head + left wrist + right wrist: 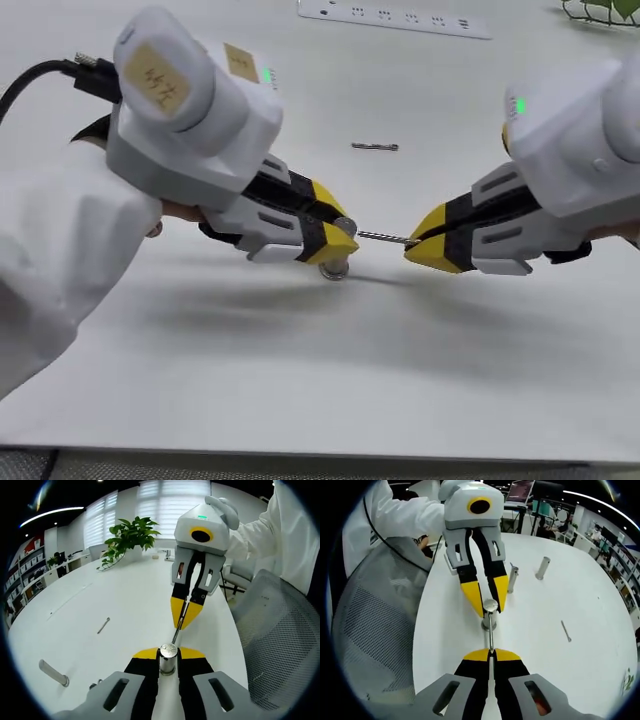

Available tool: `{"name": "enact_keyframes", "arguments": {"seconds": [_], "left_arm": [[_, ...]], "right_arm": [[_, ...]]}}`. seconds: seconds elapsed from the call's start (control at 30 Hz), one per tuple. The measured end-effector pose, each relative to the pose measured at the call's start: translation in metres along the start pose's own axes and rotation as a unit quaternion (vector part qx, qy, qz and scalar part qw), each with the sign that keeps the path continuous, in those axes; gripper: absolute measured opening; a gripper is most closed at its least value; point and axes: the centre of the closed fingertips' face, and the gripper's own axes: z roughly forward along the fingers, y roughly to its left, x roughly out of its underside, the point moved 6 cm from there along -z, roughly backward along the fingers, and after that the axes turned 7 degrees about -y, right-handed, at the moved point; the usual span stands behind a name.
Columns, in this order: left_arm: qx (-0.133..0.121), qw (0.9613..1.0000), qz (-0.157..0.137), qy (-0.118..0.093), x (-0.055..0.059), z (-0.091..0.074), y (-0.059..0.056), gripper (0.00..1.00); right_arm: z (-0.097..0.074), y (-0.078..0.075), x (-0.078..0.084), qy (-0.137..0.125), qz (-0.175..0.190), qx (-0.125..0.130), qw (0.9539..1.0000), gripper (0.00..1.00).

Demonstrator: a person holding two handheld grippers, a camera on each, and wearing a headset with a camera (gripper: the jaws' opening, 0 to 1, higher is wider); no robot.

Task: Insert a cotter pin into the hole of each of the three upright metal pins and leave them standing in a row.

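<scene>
– On the desk (300,400), between the two of them, what is each gripper doing?
– Left gripper (335,243): jaws narrow, clamped on the upright metal pin (334,268), whose base sits on the desk. Right gripper (418,243): jaws nearly closed on the tail of a cotter pin (380,237), held level, tip at the metal pin just under its head.
– Has the tip entered the hole?
– Cannot tell. My judgement: set the cotter pin square to the hole's axis, push straight along its length, and brace the metal pin vertical. A skewed push may bend the cotter pin or tip the metal pin.
</scene>
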Motion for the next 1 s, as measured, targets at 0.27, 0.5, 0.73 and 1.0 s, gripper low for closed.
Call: {"name": "enact_keyframes", "arguments": {"seconds": [0.27,0.5,0.73,1.0], "left_arm": [[0.001,1.0000,-0.004,0.002,0.000,0.001,0.001,0.10],[0.000,1.0000,-0.004,0.002,-0.001,0.001,0.000,0.10],[0.001,1.0000,-0.005,0.006,-0.002,0.001,-0.001,0.10],[0.003,1.0000,-0.003,0.009,-0.002,0.001,0.000,0.10]], "right_arm": [[0.002,-0.001,-0.006,0.001,-0.010,-0.002,0.9999,0.00],[0.010,-0.002,-0.011,0.000,-0.016,-0.004,0.9999,0.00],[0.019,0.001,-0.022,-0.013,-0.017,-0.012,0.9997,0.00],[0.026,0.000,-0.028,-0.015,-0.032,-0.025,0.9991,0.00]]}}
